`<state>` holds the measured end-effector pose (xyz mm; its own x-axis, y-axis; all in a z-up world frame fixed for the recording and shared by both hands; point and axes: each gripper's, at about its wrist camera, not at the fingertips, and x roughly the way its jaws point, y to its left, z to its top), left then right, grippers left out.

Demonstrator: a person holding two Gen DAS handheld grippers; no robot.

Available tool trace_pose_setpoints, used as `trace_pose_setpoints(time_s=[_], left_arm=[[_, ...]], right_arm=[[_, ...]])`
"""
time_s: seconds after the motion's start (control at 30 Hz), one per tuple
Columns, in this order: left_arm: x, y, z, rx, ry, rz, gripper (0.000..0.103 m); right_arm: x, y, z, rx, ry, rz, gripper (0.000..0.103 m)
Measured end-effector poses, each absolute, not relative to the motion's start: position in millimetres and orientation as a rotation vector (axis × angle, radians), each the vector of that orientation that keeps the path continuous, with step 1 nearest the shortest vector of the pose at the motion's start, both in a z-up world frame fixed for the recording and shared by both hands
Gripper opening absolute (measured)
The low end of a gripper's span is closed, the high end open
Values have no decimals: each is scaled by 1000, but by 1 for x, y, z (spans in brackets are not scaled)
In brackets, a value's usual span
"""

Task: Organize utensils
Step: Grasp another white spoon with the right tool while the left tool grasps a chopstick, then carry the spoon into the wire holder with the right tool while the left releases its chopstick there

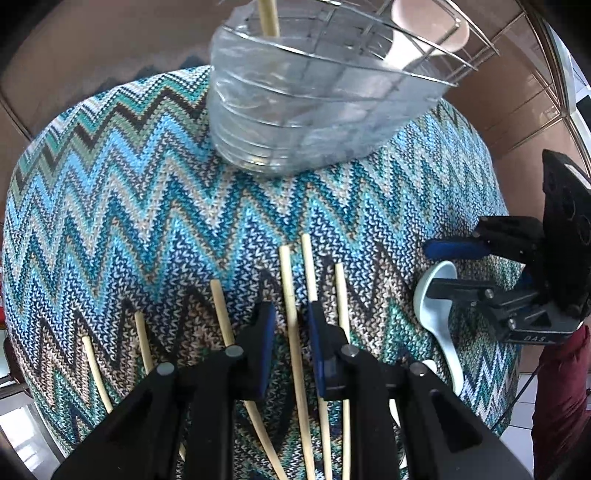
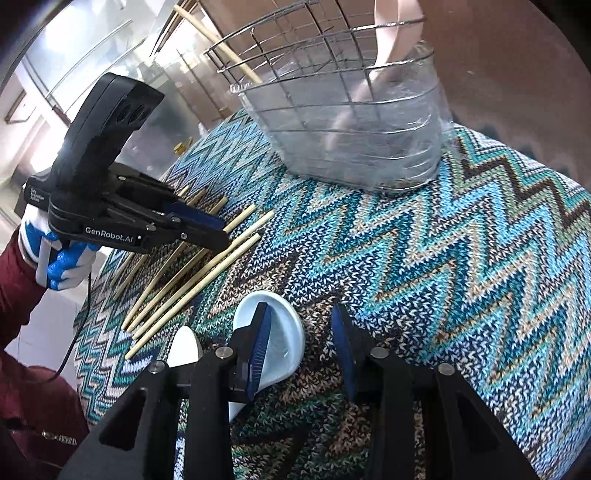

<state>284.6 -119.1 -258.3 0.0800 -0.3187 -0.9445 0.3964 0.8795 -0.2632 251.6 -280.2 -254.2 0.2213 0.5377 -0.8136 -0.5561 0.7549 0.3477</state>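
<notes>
Several bamboo chopsticks (image 1: pixel 308 266) (image 2: pixel 207 266) lie fanned out on the zigzag cloth. My left gripper (image 1: pixel 290 310) (image 2: pixel 221 234) points down over them, jaws narrowly apart, with one chopstick (image 1: pixel 290 291) lying between the pads, untouched. A pale blue spoon (image 1: pixel 437 314) (image 2: pixel 284 332) lies to the right. My right gripper (image 2: pixel 300 310) (image 1: pixel 428 269) is open over its bowl, one finger inside the bowl and the other clear of it. A wire basket (image 1: pixel 314 110) (image 2: pixel 351 140) with a clear liner holds one chopstick (image 1: pixel 267 18) and a pink spoon (image 1: pixel 424 26) (image 2: pixel 388 37).
A white spoon (image 2: pixel 184 347) lies beside the blue one, mostly hidden by my right fingers. The cloth-covered round table (image 1: pixel 110 184) (image 2: pixel 461 240) drops off on all sides. A gloved hand (image 2: pixel 48 254) in a maroon sleeve holds the left gripper.
</notes>
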Motion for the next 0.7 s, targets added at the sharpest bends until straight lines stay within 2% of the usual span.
trace_pose_setpoints(time_s=[0.07,0.17,0.47,0.7], left_arm=[[285,-119,-258,49,1391,-534,16],[283,-116,-260,18,1385,-533,6],[256,-102,-243,-52,1281,-504,5],[210,-74,-185,-82,1057,-510,5]], right_arm=[[255,-277,-255,-45,1109,779,12],[257,-273,-255,-84,1101,802,9],[226,-262,-234,-219,1010,701,8],[175,-279,-192,-238,873,578,6]])
